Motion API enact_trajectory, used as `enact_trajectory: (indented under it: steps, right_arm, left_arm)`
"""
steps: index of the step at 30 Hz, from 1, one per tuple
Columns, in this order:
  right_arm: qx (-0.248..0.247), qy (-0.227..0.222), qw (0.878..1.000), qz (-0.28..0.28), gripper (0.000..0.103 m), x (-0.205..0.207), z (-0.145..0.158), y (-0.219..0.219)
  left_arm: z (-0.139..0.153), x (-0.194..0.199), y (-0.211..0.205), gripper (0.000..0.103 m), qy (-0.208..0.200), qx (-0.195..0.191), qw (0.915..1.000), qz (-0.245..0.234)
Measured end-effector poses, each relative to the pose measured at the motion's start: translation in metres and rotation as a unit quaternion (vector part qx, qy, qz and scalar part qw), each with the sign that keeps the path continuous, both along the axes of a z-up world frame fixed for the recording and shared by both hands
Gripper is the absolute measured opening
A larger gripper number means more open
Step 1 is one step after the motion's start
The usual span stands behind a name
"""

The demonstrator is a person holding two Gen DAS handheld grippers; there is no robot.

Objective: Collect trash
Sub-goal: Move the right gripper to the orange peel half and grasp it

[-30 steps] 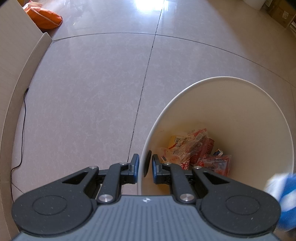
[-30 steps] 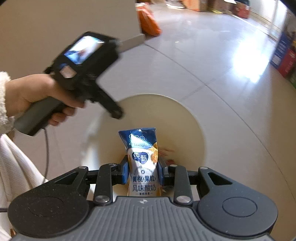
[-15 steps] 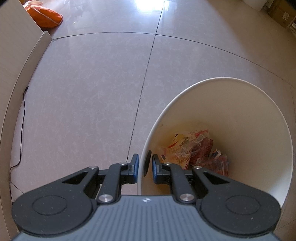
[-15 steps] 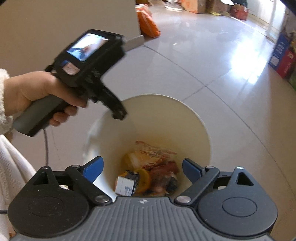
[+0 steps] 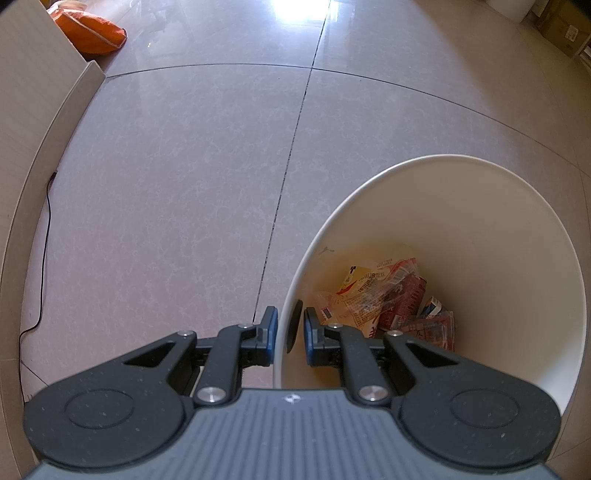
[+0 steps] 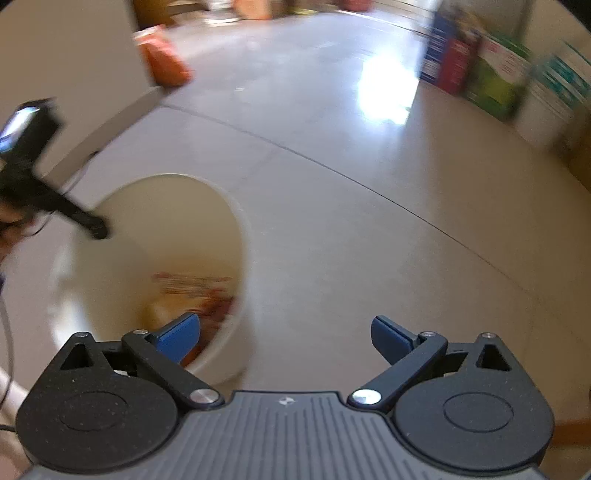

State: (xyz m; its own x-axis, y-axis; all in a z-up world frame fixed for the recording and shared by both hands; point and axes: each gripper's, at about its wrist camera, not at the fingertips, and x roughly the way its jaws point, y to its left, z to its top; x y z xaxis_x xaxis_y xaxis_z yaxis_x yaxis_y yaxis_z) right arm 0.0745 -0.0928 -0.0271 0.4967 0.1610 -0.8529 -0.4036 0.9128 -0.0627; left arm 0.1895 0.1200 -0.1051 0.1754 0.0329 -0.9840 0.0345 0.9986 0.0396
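A cream waste bin (image 5: 461, 206) stands on the tiled floor with several crumpled wrappers and cartons (image 5: 384, 295) at its bottom. My left gripper (image 5: 290, 332) points straight down and is shut on the bin's near rim, one blue pad outside the wall and one inside. The right wrist view is blurred. It shows the same bin (image 6: 177, 229) at lower left, with the left gripper (image 6: 99, 230) at its rim. My right gripper (image 6: 284, 332) is to the right of the bin, over bare floor. Its jaws are opening wide and nothing is between them.
An orange bag (image 5: 90, 27) lies by the pale wall (image 5: 22, 110) at upper left, and a black cable (image 5: 46, 229) runs along the wall's foot. Coloured boxes (image 6: 480, 66) stand at the far right. Bare tiles surround the bin.
My right gripper let go of the blue-and-white pouch over the bin, opened wide, then swung right, away from the bin. The left gripper kept its hold.
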Motion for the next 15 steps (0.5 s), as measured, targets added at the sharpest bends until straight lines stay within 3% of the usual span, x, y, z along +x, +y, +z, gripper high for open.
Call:
enact_trajectory:
  steps: [6, 15]
  right_arm:
    - [-0.023, 0.023, 0.995, -0.095, 0.103, 0.017, -0.041, -0.063]
    - [-0.027, 0.09, 0.972, -0.214, 0.102, 0.051, -0.128, -0.148]
  left_arm:
    - [0.0, 0.0, 0.0, 0.012, 0.001, 0.0, 1.0, 0.002]
    - [-0.001, 0.001, 0.003, 0.012, 0.001, -0.004, 1.0, 0.003]
